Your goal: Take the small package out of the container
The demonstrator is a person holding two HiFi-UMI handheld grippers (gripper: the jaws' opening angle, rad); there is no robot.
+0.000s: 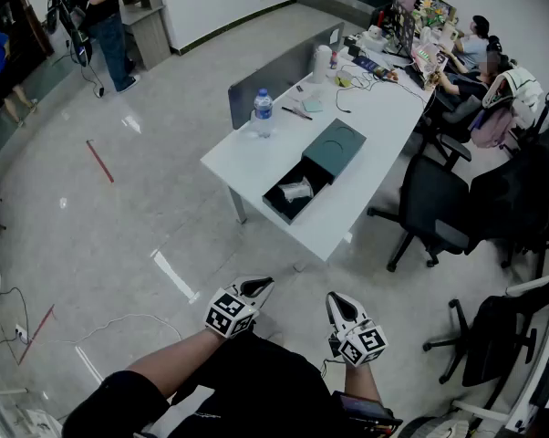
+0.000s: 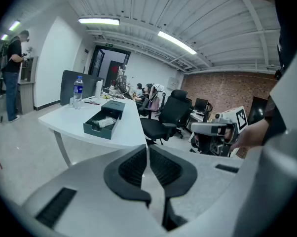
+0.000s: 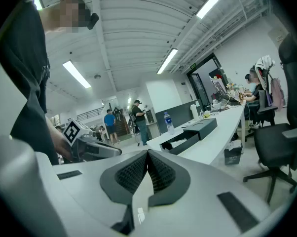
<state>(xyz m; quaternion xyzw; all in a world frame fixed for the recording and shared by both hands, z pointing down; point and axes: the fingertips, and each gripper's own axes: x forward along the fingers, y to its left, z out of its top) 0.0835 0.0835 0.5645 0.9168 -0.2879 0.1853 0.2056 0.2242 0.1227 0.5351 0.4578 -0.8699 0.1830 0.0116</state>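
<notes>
While the person is standing on the glossy floor (image 1: 119,217) well apart from the white surface (image 1: 256,158), both claws are hanging low in front of the body and pointing toward it. The left claw (image 2: 148,149) is showing its two ribbed dark pads pressed together at the tips, with nothing between them. The right claw (image 3: 148,154) is likewise sitting fully closed and carrying nothing. Each marker cube is resting just above a bare forearm in the head view. On the near end of the surface, the dark open container (image 1: 276,205) is lying with its long side running away from the person. The small package (image 1: 295,190), a pale crinkled pouch, is lying inside the container, toward its far end. Just beyond it, the matching dark lid (image 1: 335,148) is resting flat on the surface, touching or nearly touching the container's far edge. A clear water bottle (image 1: 263,114) with a blue label is standing upright to the left of the lid, near a dark divider panel (image 1: 274,76) that is running along the surface's far left edge. A black office chair (image 1: 429,199) is standing beside the right edge of the surface. Farther along, cables and small desk clutter are covering the surface, and seated people (image 1: 475,42) are working at its far end. Another person (image 1: 106,16) is standing across the room at the upper left.
</notes>
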